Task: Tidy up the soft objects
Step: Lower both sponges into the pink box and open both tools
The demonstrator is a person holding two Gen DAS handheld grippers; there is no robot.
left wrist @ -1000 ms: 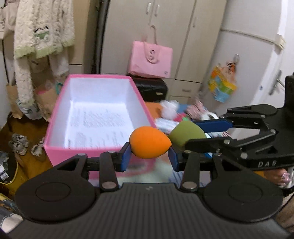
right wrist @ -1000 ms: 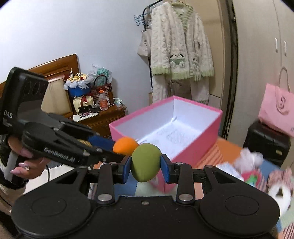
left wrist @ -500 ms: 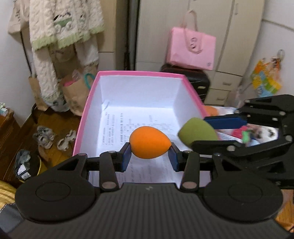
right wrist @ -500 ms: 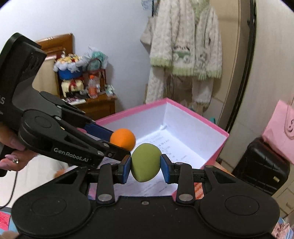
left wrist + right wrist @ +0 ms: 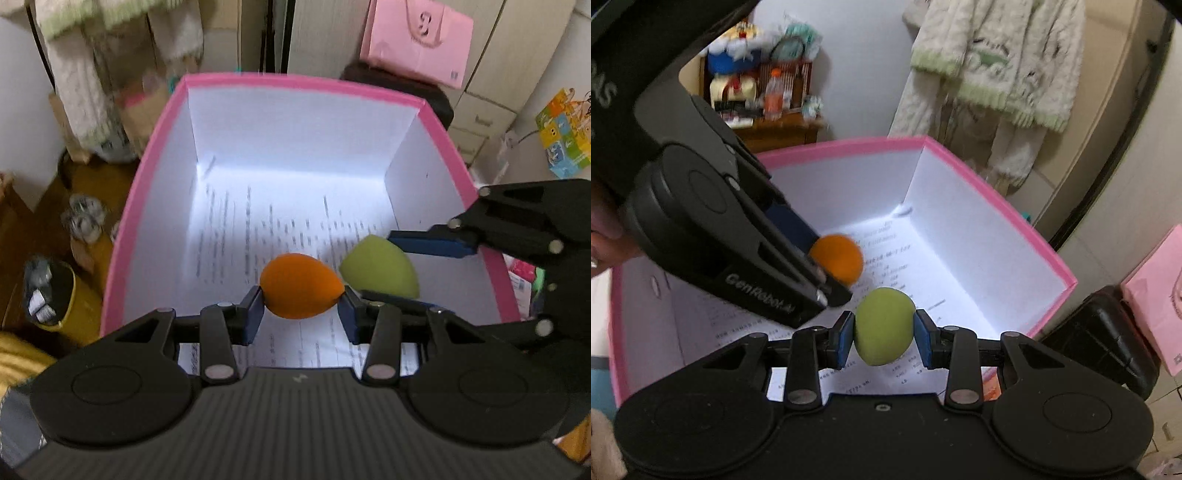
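Observation:
My left gripper (image 5: 302,308) is shut on an orange egg-shaped sponge (image 5: 301,290), held above the inside of the pink box (image 5: 122,236). My right gripper (image 5: 883,336) is shut on a green egg-shaped sponge (image 5: 884,325), also over the box (image 5: 997,199). In the left wrist view the green sponge (image 5: 380,271) hangs just right of the orange one, between the right gripper's blue pads. In the right wrist view the orange sponge (image 5: 837,259) sits up and left of the green one. The box has white walls and printed paper (image 5: 266,229) on its floor.
A pink bag (image 5: 417,40) leans on a black case behind the box. A fluffy cardigan (image 5: 997,62) hangs beyond the far wall. A wooden side table (image 5: 775,125) with a bottle and trinkets stands at the left. Shoes (image 5: 83,219) lie on the wood floor.
Both grippers moved forward and down from in front of the box to over its inside, each still gripping its sponge. The box now fills both views.

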